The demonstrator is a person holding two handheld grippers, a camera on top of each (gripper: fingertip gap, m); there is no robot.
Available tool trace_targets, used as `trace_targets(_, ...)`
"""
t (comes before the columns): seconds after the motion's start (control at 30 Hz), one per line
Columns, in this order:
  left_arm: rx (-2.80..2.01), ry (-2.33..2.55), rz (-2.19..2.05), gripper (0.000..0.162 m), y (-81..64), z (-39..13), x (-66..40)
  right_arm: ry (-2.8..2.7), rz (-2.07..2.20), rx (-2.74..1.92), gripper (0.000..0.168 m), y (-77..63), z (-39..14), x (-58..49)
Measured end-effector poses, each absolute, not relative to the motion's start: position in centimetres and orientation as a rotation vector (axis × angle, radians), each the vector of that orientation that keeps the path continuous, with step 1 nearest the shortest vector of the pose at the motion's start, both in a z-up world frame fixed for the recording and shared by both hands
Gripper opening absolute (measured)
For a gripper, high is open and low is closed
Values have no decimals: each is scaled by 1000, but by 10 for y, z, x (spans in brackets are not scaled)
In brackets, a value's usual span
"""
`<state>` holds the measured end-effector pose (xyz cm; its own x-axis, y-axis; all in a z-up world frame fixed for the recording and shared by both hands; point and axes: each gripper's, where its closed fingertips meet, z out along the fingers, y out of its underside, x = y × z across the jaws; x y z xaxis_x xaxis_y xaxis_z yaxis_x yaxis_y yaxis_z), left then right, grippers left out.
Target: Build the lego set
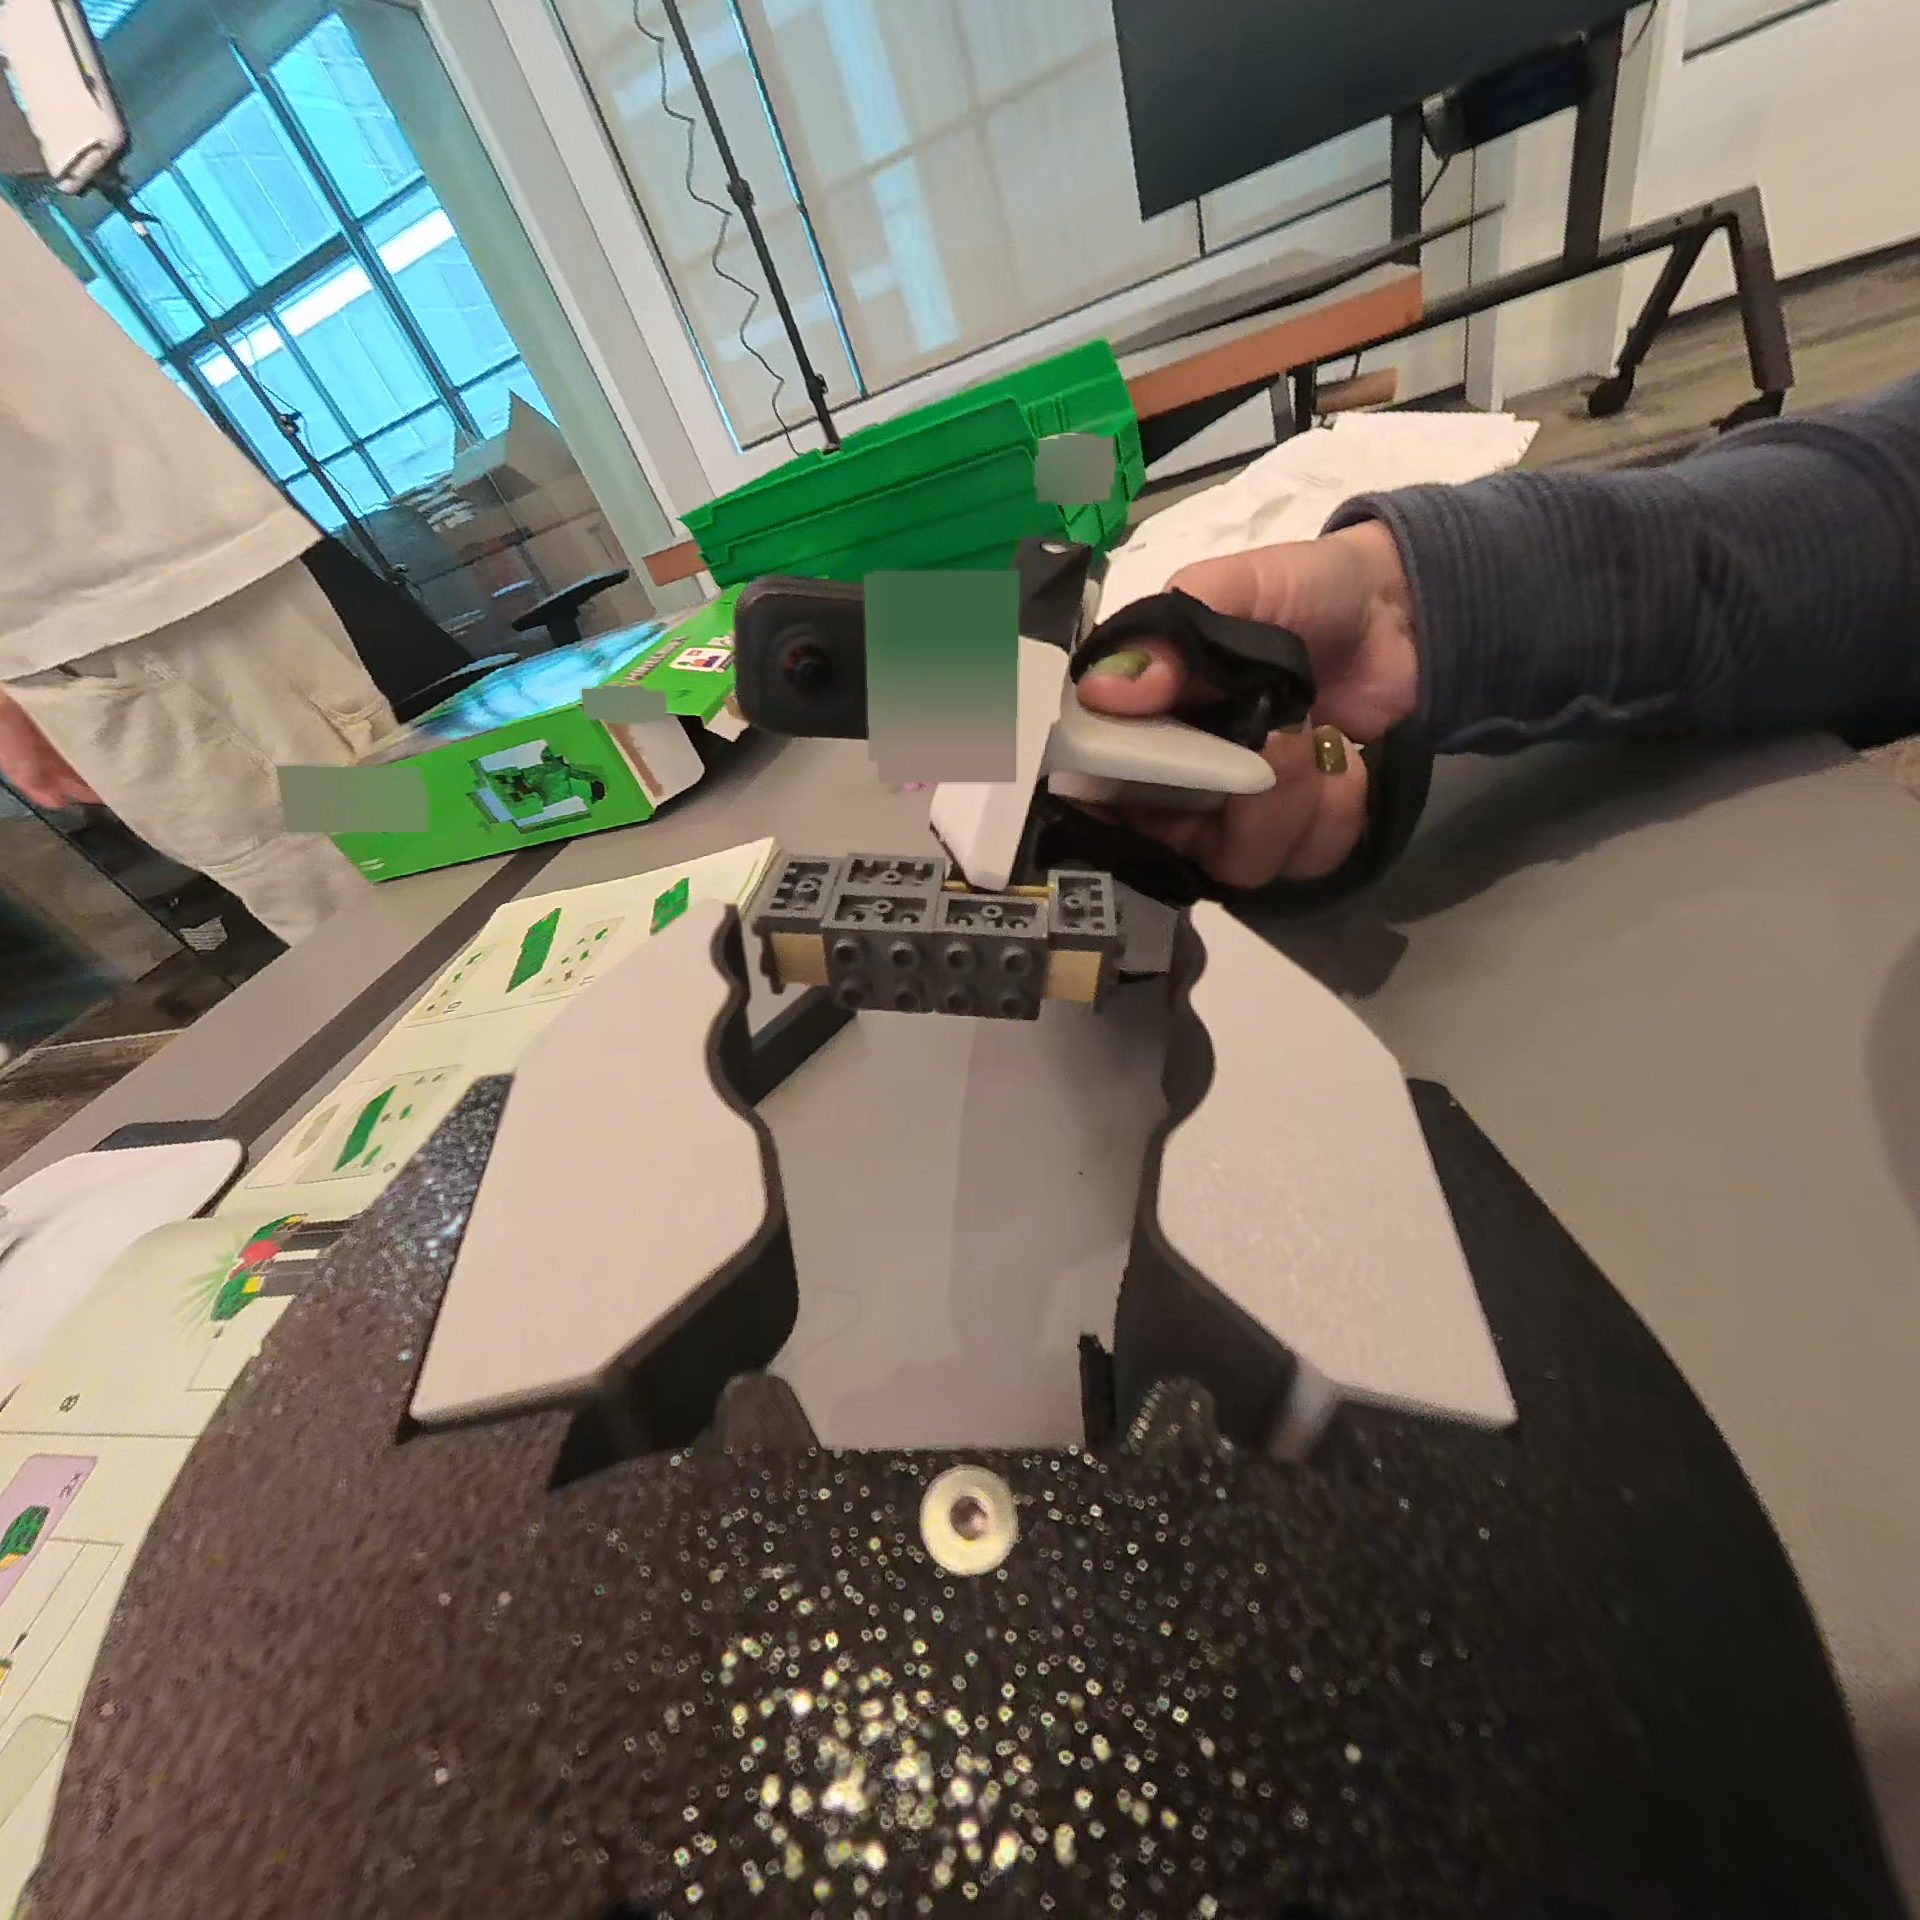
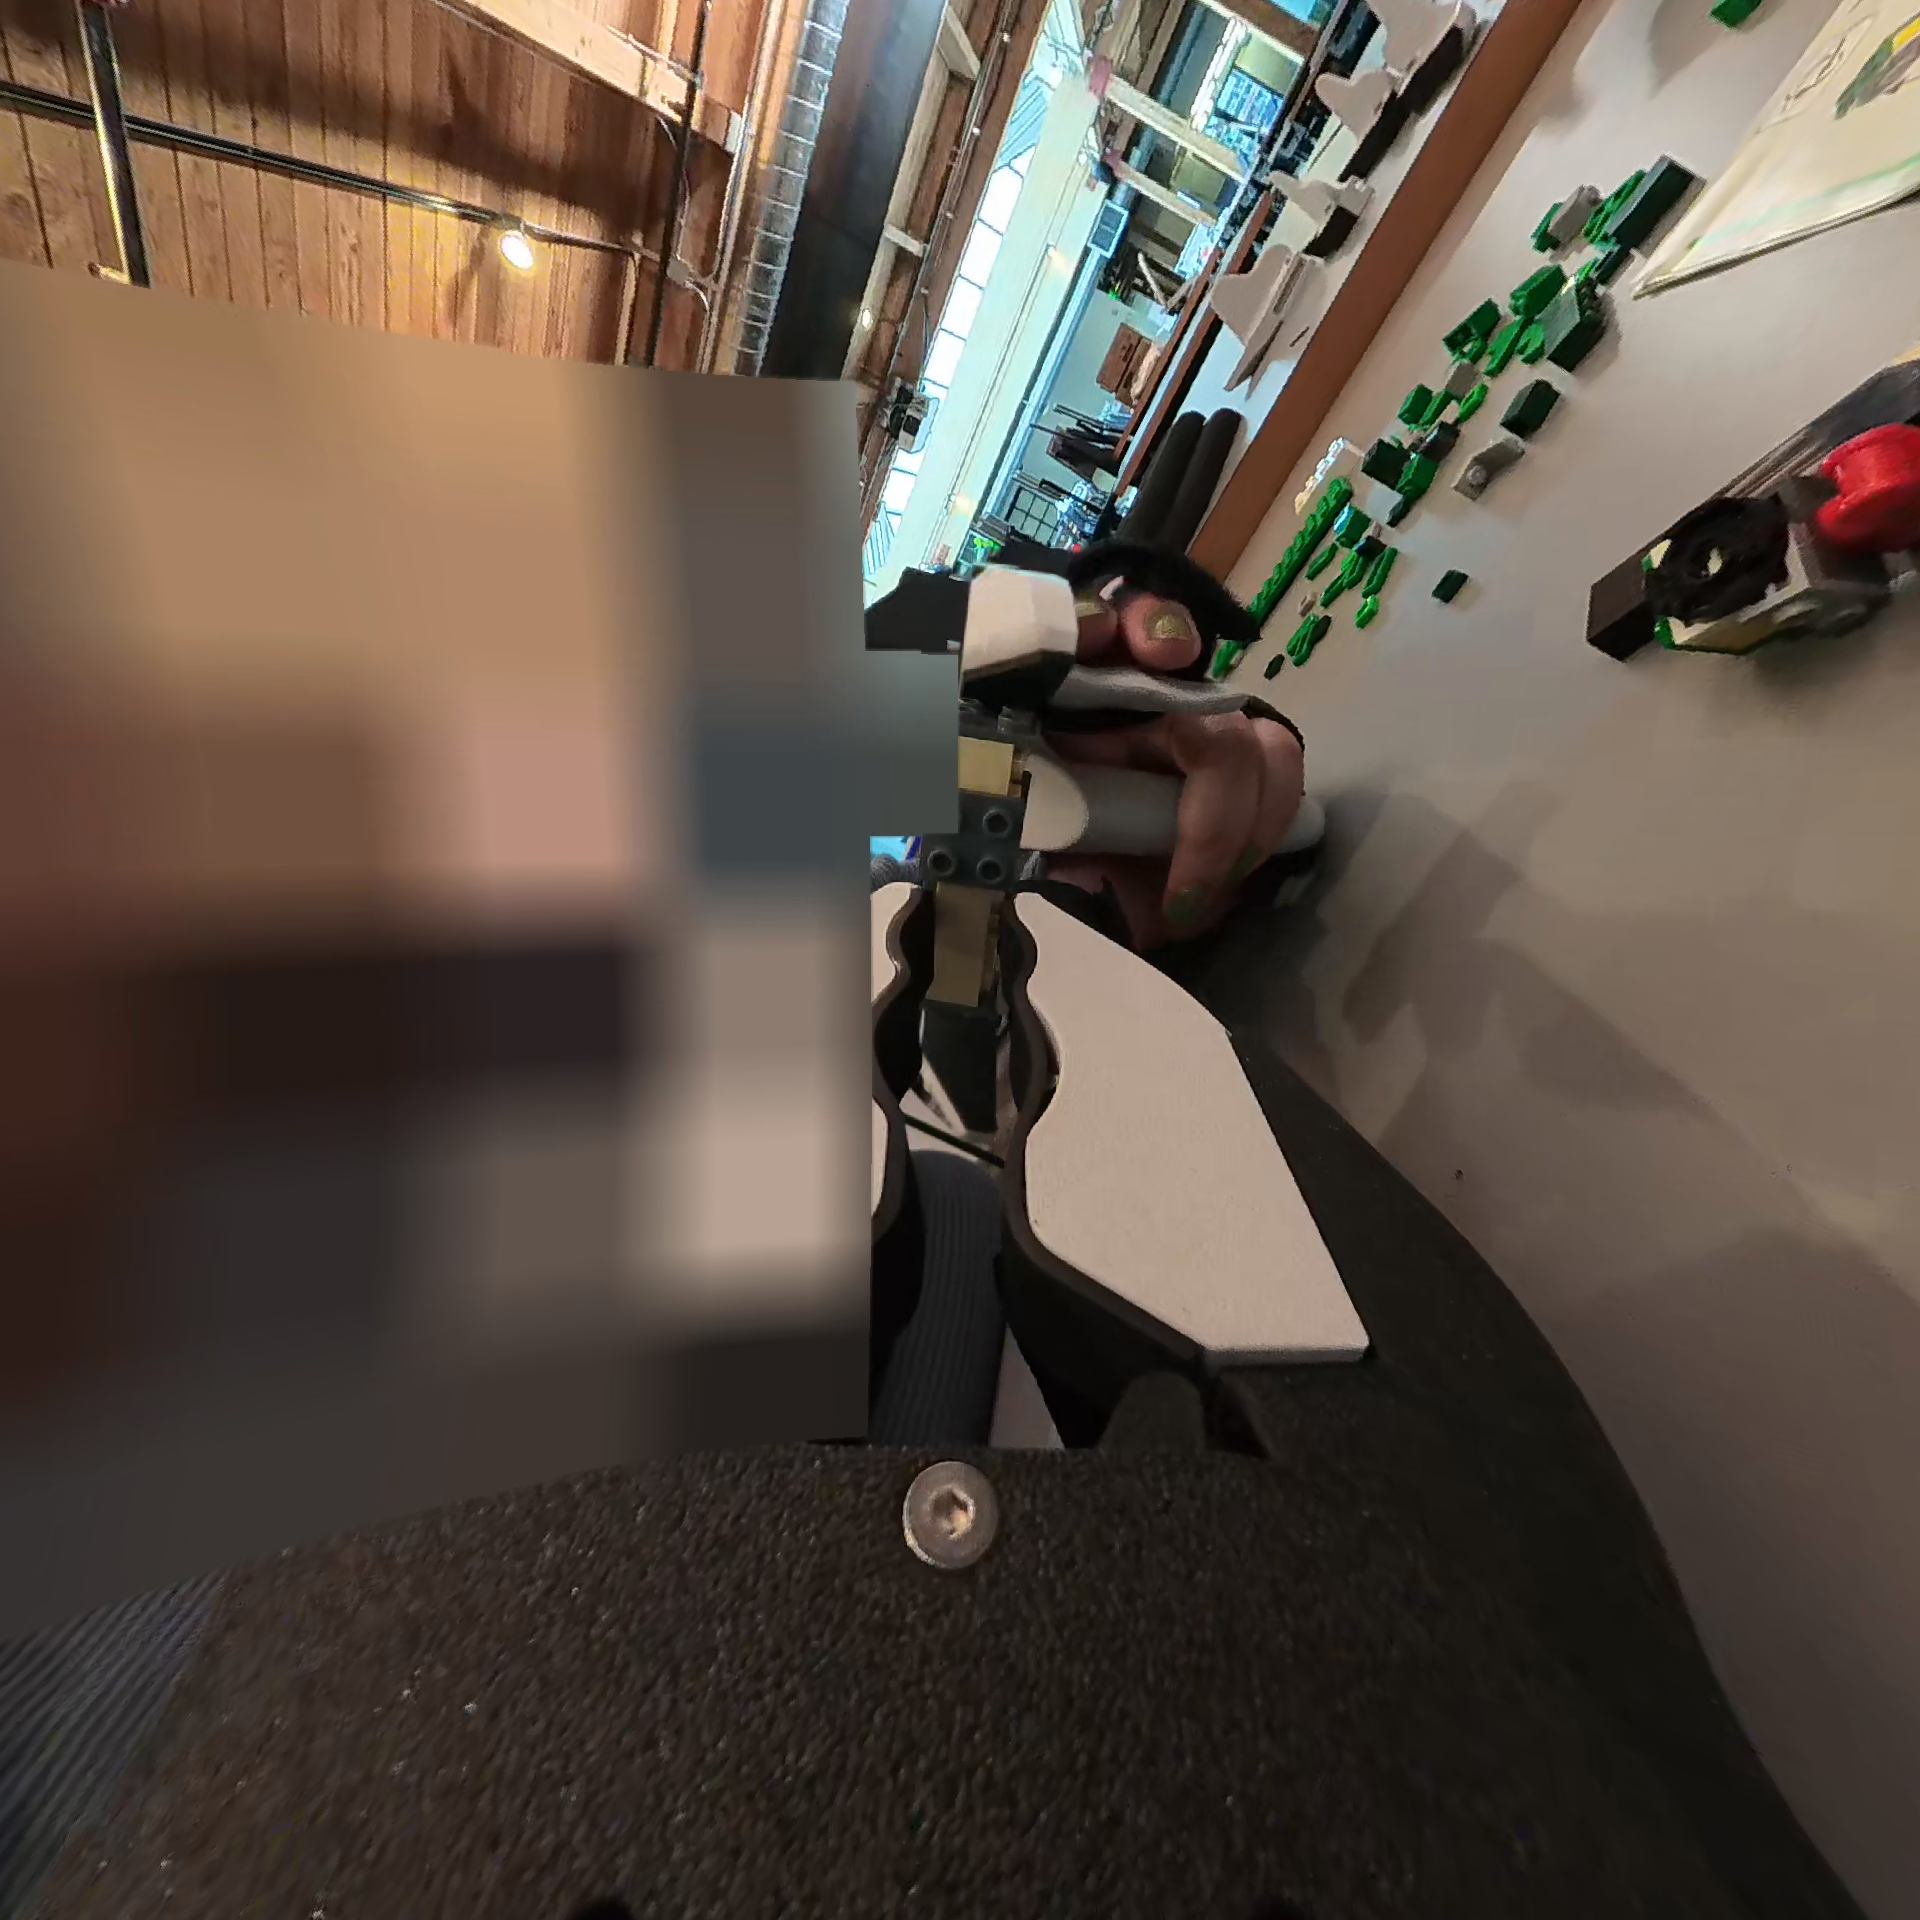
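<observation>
The left gripper [image 1: 940,977], frame centre, pinches the grey lego assembly [image 1: 935,940] above the grey table [image 1: 1610,1039]; the right gripper [image 2: 961,966] clamps its other end. Windows fill the upper left, a green box [image 1: 499,779] mid-left, loose green bricks [image 2: 1455,436] upper right

Tall windows [image 1: 343,312], grey table [image 1: 1610,987], perhaps carpet.

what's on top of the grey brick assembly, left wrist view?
The right gripper tips touch the top of the grey brick assembly, near its right end. The studs beneath them are hidden.
</observation>
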<state>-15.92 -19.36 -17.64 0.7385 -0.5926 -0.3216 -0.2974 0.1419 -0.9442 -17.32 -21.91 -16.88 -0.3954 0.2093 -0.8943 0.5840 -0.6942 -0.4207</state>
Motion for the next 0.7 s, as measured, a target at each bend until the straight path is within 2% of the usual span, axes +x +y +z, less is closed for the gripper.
trace_targets(0.7, -1432, 828, -238, 65, -199, -177, -154, 1100, -2121, 1512, 12, -232, -172, -171)
